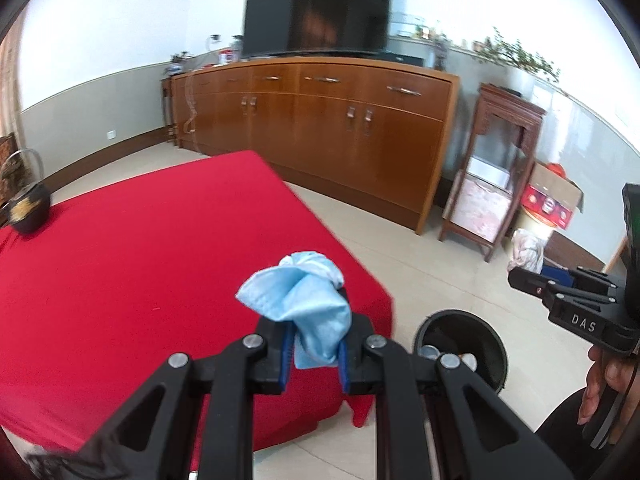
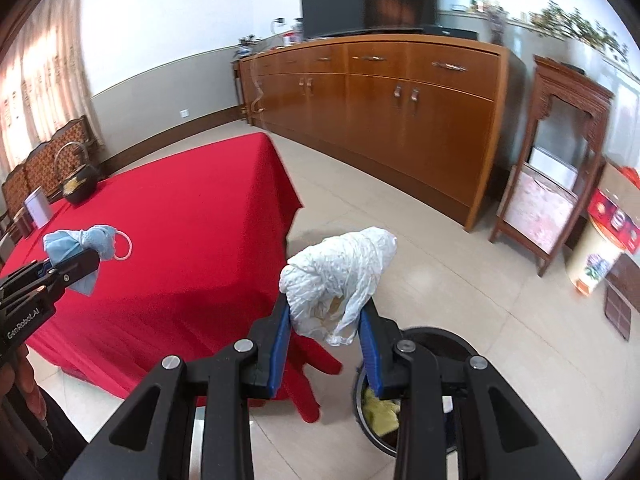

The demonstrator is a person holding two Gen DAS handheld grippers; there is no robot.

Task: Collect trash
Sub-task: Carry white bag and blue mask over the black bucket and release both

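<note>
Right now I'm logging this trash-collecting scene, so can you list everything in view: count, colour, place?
face mask: one, light blue, crumpled, clamped in the left gripper
plastic bag: one, white, crumpled, clamped in the right gripper
trash bin: one, black, on the floor past the table's corner, some trash already inside
table: one, under a red cloth
teapot: one, dark with a hoop handle, far end of the table
sideboard: one, brown wood, along the wall
television: one, black, on the sideboard
wooden stand: one, dark brown, beside the sideboard
cardboard box: one, brown and red, beyond the stand
left gripper: one, black with blue pads
right gripper: one, black with blue pads
</note>
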